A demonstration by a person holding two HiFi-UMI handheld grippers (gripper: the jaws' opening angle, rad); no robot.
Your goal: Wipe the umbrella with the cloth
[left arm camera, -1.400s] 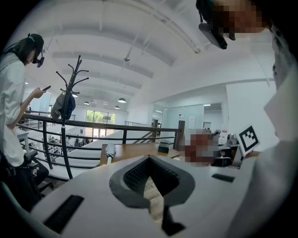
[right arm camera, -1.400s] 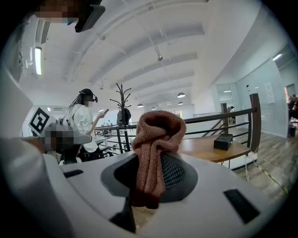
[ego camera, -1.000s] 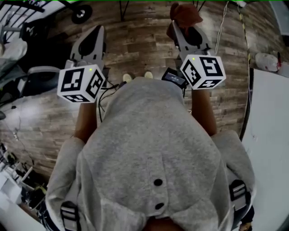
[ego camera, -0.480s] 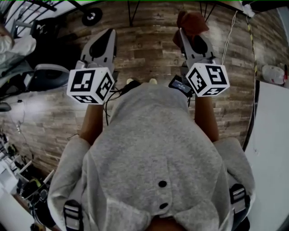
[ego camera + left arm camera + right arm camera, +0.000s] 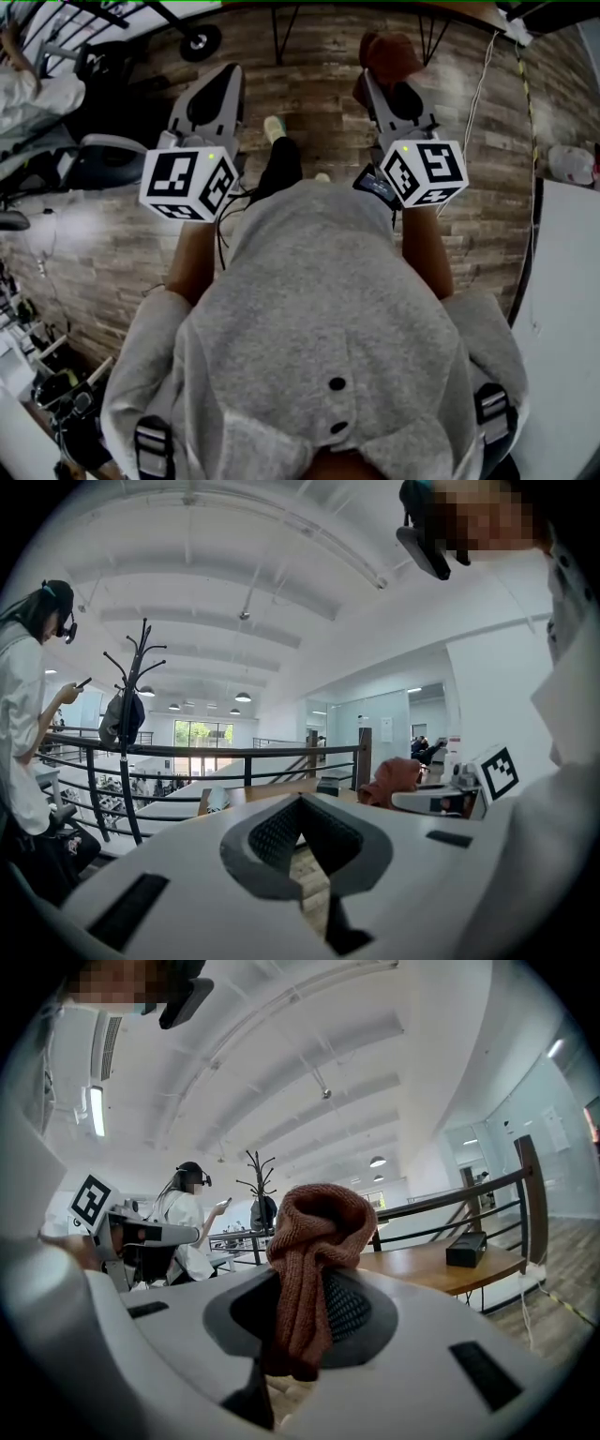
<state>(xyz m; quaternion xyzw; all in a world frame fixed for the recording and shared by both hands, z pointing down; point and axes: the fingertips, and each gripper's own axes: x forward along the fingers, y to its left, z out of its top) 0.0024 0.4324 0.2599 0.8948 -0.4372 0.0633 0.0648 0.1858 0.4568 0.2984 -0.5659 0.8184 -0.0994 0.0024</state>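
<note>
My right gripper is shut on a rust-brown knitted cloth, which bunches over its tips. In the right gripper view the cloth stands up between the jaws and hangs down in a fold. My left gripper is held level beside it, shut with nothing in it; its pads meet in the left gripper view. From there the cloth shows to the right. No umbrella shows in any view.
Below is a wooden plank floor, with my foot stepping out. A wooden table with a black box stands ahead by a railing. A coat rack and a person in white are at the left.
I have walked forward: a leg and foot now reach out between the grippers, and table legs have come into the top of the head view. Both grippers keep their hold.
</note>
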